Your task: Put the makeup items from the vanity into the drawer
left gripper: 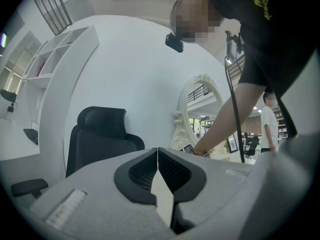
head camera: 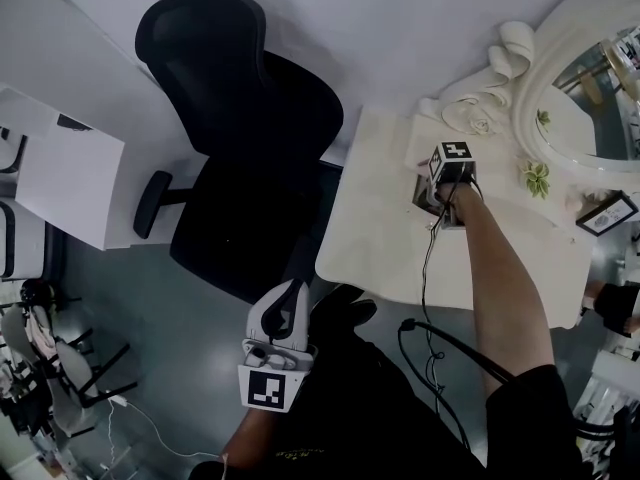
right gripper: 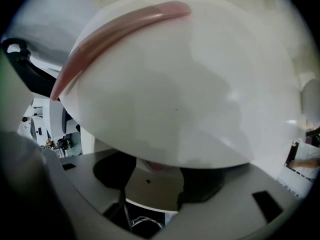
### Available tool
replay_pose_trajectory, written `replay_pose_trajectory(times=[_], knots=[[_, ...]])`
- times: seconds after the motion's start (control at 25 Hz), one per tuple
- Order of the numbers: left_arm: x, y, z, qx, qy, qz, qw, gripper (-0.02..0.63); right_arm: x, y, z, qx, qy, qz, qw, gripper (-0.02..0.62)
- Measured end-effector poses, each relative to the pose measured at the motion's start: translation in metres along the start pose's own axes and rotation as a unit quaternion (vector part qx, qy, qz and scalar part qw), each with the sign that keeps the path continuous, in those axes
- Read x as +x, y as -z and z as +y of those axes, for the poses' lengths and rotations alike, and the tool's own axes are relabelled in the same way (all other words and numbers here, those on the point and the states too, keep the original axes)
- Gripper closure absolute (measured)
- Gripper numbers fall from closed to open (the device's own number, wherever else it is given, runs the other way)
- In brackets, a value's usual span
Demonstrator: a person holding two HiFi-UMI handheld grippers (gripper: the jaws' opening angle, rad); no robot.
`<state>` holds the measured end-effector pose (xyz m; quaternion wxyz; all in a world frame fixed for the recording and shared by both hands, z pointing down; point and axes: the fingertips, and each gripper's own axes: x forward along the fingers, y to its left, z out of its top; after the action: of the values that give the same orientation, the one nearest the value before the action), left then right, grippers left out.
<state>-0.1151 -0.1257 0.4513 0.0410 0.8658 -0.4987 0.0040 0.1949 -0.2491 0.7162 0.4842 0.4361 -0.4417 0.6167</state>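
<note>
Left tongs (left gripper: 158,156) pressed together, empty — right tongs (right gripper: 157,176) wide, white pink-rimmed item (right gripper: 175,99) at their tips.

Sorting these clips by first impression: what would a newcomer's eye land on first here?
A black office chair fills the left-centre of the head view, beside a cream vanity with an ornate mirror at the right. The right gripper points down at the vanity top, and a white thing with a pink band fills its own view. The left gripper is shut and empty, low by the person.
</note>
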Motion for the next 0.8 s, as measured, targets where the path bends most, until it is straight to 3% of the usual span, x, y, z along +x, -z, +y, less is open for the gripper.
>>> replay_pose_trajectory(times=[0.56, 0.8], knots=[[0.016, -0.002, -0.013, -0.001, 0.032, -0.005, 0.9995, 0.583, -0.020, -0.001, 0.001, -0.041, -0.018, -0.041, 0.998, 0.261], [0.026, -0.014, -0.025, 0.004, 0.061, -0.019, 0.9980, 0.583, -0.059, 0.005, 0.023, -0.090, -0.056, -0.102, 0.989, 0.262]])
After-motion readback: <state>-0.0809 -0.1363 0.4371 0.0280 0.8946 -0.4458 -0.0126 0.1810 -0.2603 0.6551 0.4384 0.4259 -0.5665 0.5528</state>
